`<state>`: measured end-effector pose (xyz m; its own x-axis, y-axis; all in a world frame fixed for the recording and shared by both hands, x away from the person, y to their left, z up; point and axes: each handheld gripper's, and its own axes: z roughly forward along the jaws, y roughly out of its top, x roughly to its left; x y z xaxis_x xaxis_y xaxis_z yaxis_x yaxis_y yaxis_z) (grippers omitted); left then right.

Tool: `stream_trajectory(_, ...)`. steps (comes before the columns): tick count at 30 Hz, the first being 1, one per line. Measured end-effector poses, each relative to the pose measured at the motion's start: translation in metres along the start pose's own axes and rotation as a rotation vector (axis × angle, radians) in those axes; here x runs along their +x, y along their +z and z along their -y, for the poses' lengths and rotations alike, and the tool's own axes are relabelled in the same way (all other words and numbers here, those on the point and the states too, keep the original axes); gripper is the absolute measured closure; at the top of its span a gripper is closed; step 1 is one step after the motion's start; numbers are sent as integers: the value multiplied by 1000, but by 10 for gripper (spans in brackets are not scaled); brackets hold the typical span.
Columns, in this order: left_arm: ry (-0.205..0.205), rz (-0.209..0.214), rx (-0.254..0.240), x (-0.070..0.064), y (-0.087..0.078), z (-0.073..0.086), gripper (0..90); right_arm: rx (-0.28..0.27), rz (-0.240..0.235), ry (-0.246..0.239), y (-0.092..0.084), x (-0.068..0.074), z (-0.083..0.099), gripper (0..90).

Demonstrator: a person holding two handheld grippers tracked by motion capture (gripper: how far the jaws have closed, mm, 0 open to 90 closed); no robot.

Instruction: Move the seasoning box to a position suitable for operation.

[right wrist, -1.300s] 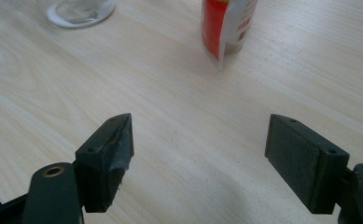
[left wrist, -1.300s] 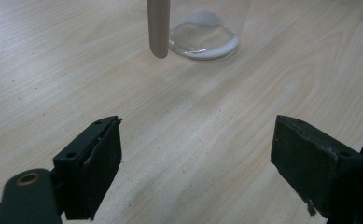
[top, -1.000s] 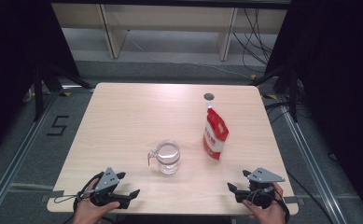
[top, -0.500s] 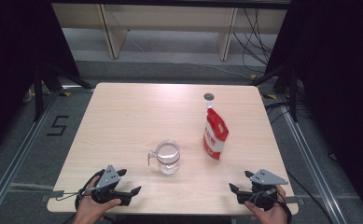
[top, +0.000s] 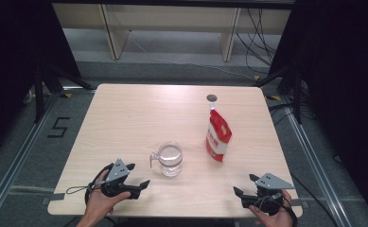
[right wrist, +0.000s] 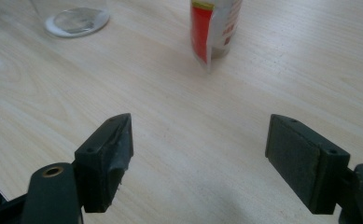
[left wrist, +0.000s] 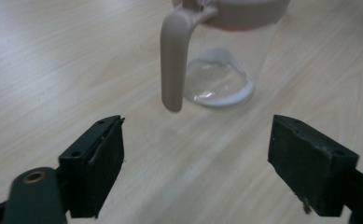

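In the high view, a pale wooden table [top: 139, 123] is filling the middle of the frame, standing on grey flooring with metal rails running down the left and right sides and light shelving legs showing along the top. Black curtains are closing in the upper left and upper right corners. Most of the tabletop is lying bare, especially its left half and its far edge. A clear glass jug [top: 169, 160] is sitting just below centre, and a red-and-white pouch [top: 218, 137] is standing upright to its right, well apart from it. A small dark round thing [top: 212, 98] is lying near the top edge of the table — too small to identify. The left gripper [top: 139, 182] is hovering at the lower left near the table's near edge, jaws spread, with the jug just up and right of it. The right gripper [top: 244, 185] is sitting at the lower right by the near edge, jaws likewise spread and holding nothing.

In the left gripper view, the jug's handle [left wrist: 173, 56] is hanging in the upper centre, above and between the parted jaws — nothing is standing between.

In the right gripper view, the pouch [right wrist: 212, 28] is standing at top centre, the jug's base [right wrist: 76, 19] at upper left, with open wood in front.
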<state>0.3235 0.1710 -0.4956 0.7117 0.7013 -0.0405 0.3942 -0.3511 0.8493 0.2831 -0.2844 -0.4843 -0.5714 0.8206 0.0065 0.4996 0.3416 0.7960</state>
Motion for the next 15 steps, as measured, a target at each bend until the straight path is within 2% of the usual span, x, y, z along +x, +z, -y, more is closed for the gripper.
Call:
stream_trajectory(1, 6, 3, -4, 0, 3, -3, 210, 2, 1, -2, 0, 0, 0, 244)
stream_trajectory(2, 8, 4, -4, -1, 5, -4, 223, 7, -4, 23, 0, 2, 0, 245)
stream_trajectory(3, 33, 8, 2, 0, 8, -7, 254, -5, -8, -10, 1, 1, 0, 245)
stream_trajectory(4, 54, 6, -2, 0, 10, -9, 311, -4, -8, -8, 1, 1, 0, 245)
stream_trajectory(5, 54, 5, -6, -1, 12, -9, 339, -4, -10, -4, 1, 1, 0, 245)
stream_trajectory(6, 74, -11, -3, 0, 14, -11, 341, -3, -9, -5, 1, 1, 0, 248)
stream_trajectory(7, 63, -15, -8, -1, 17, -12, 350, 7, -12, -11, 1, 0, 0, 251)
stream_trajectory(8, 88, -30, 7, 1, 18, -13, 349, 9, -18, -8, 1, 1, 0, 251)
stream_trajectory(9, 90, -36, -5, 2, 20, -14, 349, 9, -18, -8, 1, 1, 0, 251)
stream_trajectory(10, 68, -38, -5, 1, 23, -14, 355, 7, -19, -17, 1, 0, 0, 251)
stream_trajectory(11, 61, -37, -18, 2, 25, -15, 410, 6, -14, -11, 1, 1, 0, 251)
stream_trajectory(13, 75, -33, -28, 3, 28, -18, 435, 3, -8, -17, 1, 1, 0, 251)
stream_trajectory(14, 49, -27, -38, 3, 29, -18, 442, 12, -9, -3, 1, 2, 0, 252)
stream_trajectory(15, 49, -24, -40, 3, 29, -19, 460, 12, -13, 0, 1, 2, 0, 253)
